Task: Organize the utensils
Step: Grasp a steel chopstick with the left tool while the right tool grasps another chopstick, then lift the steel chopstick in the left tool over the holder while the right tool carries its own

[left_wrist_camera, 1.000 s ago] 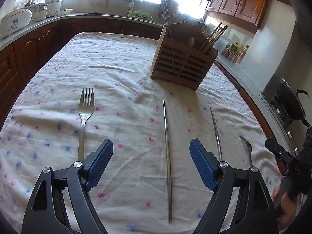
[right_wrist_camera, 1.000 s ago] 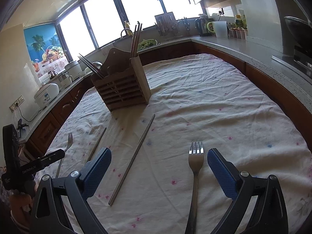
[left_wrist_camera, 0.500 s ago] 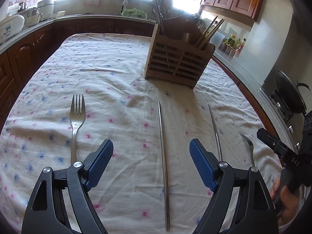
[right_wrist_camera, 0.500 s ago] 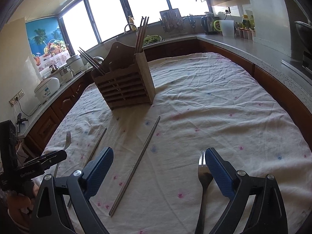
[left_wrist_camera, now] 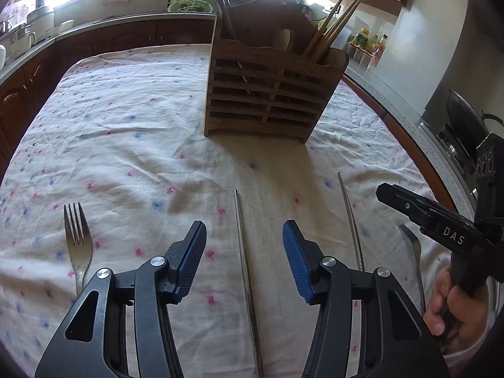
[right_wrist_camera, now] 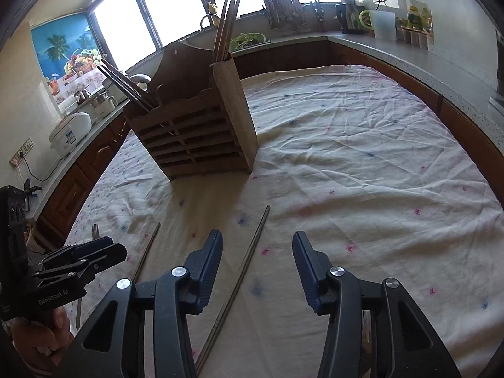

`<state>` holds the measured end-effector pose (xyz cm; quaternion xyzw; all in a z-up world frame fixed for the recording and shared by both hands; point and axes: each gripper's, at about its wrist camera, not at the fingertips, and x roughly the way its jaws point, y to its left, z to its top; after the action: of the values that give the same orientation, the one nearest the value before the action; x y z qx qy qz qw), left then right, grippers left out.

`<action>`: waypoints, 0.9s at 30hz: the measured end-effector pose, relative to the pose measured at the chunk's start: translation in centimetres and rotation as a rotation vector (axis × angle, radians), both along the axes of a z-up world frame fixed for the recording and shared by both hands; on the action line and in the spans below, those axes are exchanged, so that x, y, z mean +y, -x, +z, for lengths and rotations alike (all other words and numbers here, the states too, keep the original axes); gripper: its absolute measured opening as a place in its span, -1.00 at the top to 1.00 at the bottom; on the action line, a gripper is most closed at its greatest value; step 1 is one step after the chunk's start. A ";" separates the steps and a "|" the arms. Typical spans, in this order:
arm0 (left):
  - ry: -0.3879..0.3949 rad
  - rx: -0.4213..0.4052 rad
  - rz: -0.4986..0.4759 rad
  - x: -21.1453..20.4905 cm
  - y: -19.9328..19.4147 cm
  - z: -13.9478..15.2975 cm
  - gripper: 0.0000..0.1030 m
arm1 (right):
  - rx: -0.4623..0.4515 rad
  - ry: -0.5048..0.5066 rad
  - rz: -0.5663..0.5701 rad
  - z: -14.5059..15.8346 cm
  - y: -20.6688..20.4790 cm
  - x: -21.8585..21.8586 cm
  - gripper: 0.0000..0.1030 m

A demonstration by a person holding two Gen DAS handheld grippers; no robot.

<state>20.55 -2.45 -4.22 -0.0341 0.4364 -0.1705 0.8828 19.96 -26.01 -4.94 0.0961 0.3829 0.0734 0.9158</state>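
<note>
Nearest you, along the near edge of the surface (left_wrist_camera: pixel 126 110), nothing has been put away yet, so I judge the task to be at its first pickup.

Your left gripper (left_wrist_camera: pixel 244 230) has its jaws apart and closing. The left metal chopstick (left_wrist_camera: pixel 245 252) lies flat on the cloth between them, and neither pad touches it. Your right gripper (right_wrist_camera: pixel 256 242) is in the same state: jaws apart and closing, with the right metal chopstick (right_wrist_camera: pixel 249 258) running slantwise between them, still untouched.

Outside the two chopsticks lie the forks. The left fork (left_wrist_camera: pixel 77 242) is near the left edge with its tines pointing away from you. The right fork (left_wrist_camera: pixel 412 252) is toward the right edge, partly hidden behind your right gripper.

Farther off, around the middle of the surface, the wooden holder (left_wrist_camera: pixel 271 94) stands upright, well apart from all four loose pieces. It already has contents. Pale wooden chopsticks (left_wrist_camera: pixel 330 28) lean out of its right end, with about three showing. A bundle of dark sticks (right_wrist_camera: pixel 123 85) leans out of its left end, and I cannot count those surely.

The count:
- Two loose metal chopsticks
- Two loose forks
- One holder

All four loose pieces are still left to carry to the holder. You should probably take the chopstick pair first, then the forks.
</note>
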 end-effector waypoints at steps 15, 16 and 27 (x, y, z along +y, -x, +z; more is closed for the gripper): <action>-0.104 0.035 -0.044 -2.0 -3.3 -2.4 0.57 | 0.116 0.145 0.027 -3.1 -5.4 2.6 0.52; -0.123 0.028 -0.047 -2.3 -3.3 -2.5 0.60 | 0.113 0.158 0.034 -3.2 -5.4 2.9 0.53; -0.141 0.027 -0.071 -2.8 -3.2 -2.3 0.93 | 0.105 0.127 0.049 -3.0 -5.3 3.1 0.91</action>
<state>23.77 -5.23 -6.48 0.0413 0.4602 -0.1704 0.8703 25.21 -22.91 -7.89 0.0320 0.4366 0.0661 0.8966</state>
